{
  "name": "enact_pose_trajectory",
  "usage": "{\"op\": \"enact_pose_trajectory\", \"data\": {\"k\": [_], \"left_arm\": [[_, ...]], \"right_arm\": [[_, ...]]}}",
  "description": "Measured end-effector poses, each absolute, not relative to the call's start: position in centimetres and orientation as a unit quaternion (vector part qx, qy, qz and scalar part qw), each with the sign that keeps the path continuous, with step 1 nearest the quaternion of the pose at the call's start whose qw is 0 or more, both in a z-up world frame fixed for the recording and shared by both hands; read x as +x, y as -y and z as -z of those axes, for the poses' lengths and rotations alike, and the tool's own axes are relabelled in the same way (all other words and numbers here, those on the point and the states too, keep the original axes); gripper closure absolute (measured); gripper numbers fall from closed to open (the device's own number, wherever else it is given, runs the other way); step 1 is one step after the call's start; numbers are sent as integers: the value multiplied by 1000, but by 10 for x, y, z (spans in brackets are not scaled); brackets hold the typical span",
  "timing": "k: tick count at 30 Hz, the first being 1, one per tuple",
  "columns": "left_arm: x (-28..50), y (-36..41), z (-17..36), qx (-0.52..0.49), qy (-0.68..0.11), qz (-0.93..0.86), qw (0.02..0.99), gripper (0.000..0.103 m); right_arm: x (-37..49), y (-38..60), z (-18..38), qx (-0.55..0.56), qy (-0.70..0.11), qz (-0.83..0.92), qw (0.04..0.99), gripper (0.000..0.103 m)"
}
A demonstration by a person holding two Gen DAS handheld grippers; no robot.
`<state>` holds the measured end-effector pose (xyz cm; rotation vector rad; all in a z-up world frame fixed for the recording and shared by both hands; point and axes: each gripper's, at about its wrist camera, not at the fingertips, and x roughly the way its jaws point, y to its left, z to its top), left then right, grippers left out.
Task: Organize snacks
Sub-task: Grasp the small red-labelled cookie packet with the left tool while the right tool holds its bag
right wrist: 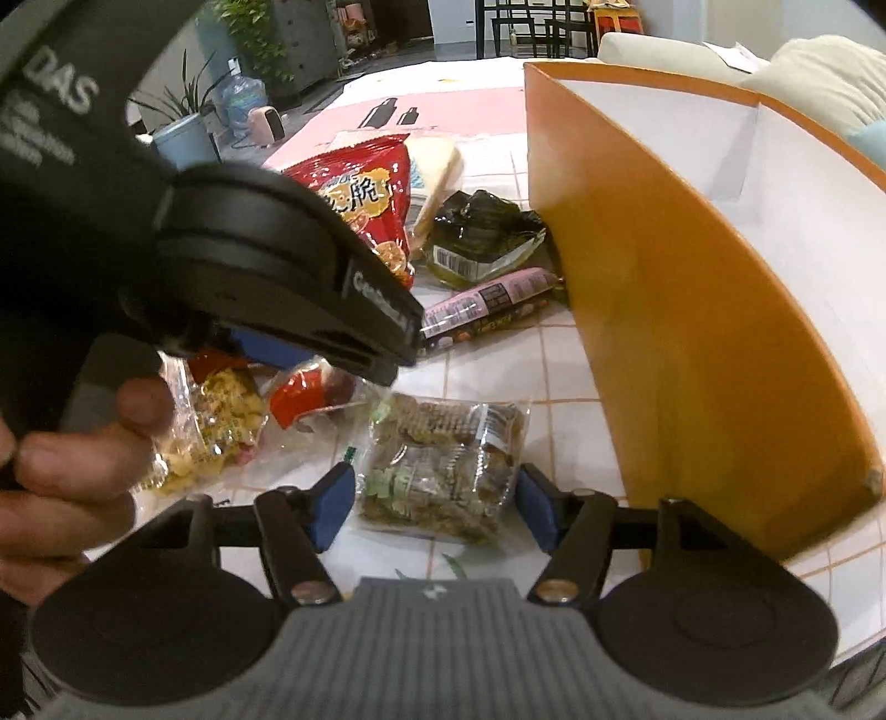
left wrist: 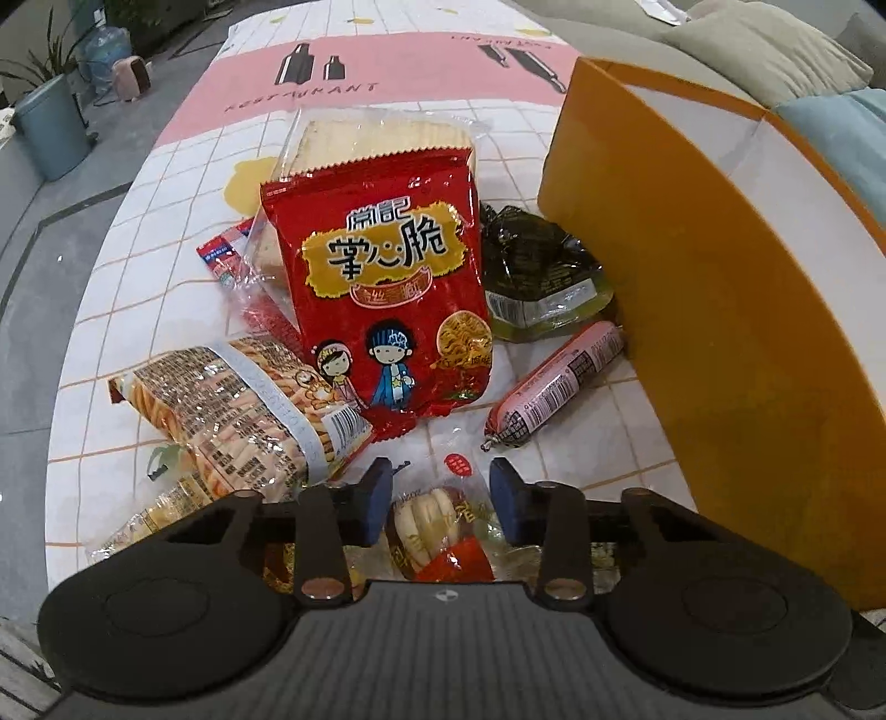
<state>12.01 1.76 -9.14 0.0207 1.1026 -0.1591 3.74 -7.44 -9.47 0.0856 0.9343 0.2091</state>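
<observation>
Little looks sorted so far: what shows of the orange box (right wrist: 692, 310) is bare white wall, while the red noodle bag (left wrist: 387, 299), pink sausage (left wrist: 559, 382) and green packet (left wrist: 531, 271) lie on the tablecloth (left wrist: 138, 288) beside it. The left gripper (left wrist: 441, 498) straddles a small clear snack pack (left wrist: 437, 531) (contact unclear); the right gripper (right wrist: 434, 507) stands spread around a nut bar pack (right wrist: 443, 465), ungripped

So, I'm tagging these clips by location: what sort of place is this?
Probably a home living room: a sofa behind the table with its tiled-print cloth, a potted plant, dining chairs beyond.
</observation>
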Motion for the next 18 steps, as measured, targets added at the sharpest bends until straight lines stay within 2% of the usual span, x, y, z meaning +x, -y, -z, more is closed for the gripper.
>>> {"op": "enact_pose_trajectory", "data": {"k": [3, 9, 12, 15, 18], "left_arm": [[116, -21, 86, 6, -516, 83, 852, 67], [109, -32, 74, -20, -494, 108, 863, 70], [106, -43, 65, -68, -476, 132, 867, 83], [102, -47, 54, -88, -454, 147, 875, 84], [100, -46, 50, -84, -444, 148, 880, 86]], "right_arm": [[38, 73, 96, 35, -448, -104, 887, 32], [45, 59, 100, 7, -429, -99, 898, 31], [43, 55, 101, -11, -420, -96, 902, 38], [42, 57, 97, -3, -413, -94, 906, 46], [41, 63, 94, 3, -408, -98, 908, 50]]}}
